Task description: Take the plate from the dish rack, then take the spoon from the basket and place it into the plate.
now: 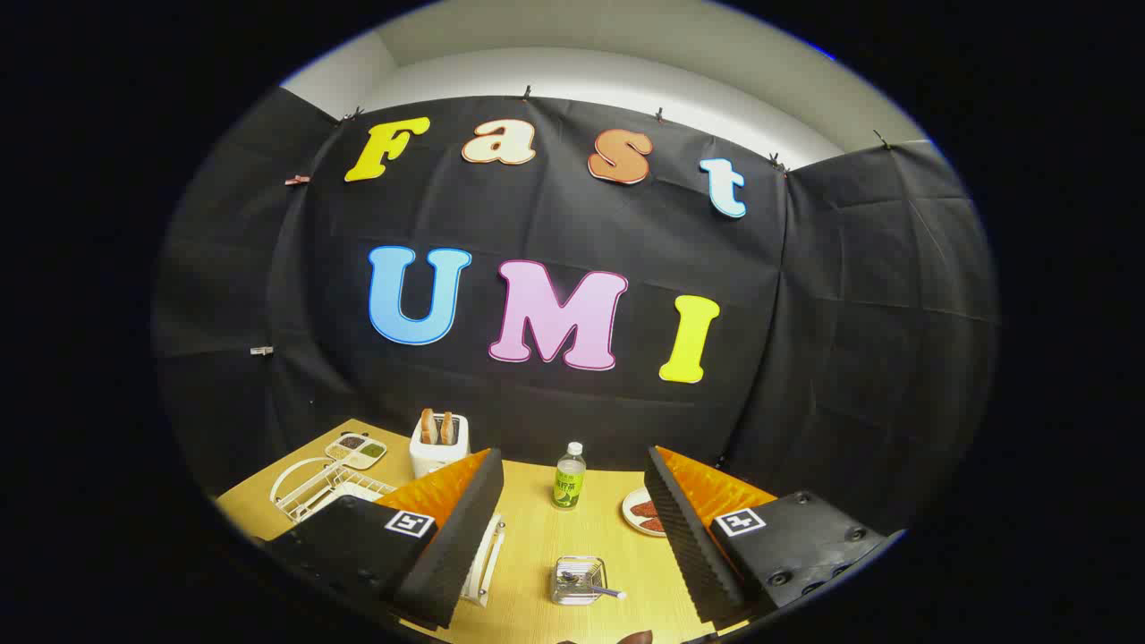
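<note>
I am holding my fingers [572, 537] wide apart and empty above the worktop [537, 546]. The spoon [595, 589] is lying in the small wire basket [577, 580] between them, handle poking out. It looks light, stiff, probably slippery; I'd pinch the handle. The dish rack [326, 487] is sitting beyond my left finger.

Wooden bench [537, 546] w/ white toaster [438, 452] holding two bread slices at back, green-labelled bottle [569, 477] upright mid-bench, divided condiment dish [356, 449] left of toaster, poss. w/ sauces.
</note>
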The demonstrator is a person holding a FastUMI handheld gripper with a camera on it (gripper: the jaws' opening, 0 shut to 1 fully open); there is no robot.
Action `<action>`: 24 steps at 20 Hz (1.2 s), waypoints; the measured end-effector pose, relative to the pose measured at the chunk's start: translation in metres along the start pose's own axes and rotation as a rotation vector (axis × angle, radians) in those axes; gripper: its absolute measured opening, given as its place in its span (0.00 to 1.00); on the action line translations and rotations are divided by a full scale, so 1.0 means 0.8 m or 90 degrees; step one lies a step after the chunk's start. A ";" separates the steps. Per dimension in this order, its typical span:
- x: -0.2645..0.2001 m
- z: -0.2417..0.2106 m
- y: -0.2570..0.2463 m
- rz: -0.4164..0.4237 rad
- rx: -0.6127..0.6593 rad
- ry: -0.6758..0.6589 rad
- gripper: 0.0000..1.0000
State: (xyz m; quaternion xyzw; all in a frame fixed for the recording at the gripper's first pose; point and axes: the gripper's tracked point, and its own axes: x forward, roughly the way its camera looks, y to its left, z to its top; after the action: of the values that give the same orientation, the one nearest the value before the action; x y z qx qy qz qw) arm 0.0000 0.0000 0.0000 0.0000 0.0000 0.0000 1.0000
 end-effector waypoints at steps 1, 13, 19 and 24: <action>0.000 -0.001 0.000 0.000 0.002 0.003 0.97; 0.006 -0.005 -0.002 -0.005 0.007 0.016 0.97; 0.006 -0.006 0.001 -0.005 0.012 0.018 0.97; 0.004 -0.009 0.001 -0.006 0.011 0.023 0.97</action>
State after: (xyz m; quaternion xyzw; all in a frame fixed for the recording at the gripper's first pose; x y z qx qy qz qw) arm 0.0031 0.0010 -0.0068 0.0090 0.0183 -0.0045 0.9998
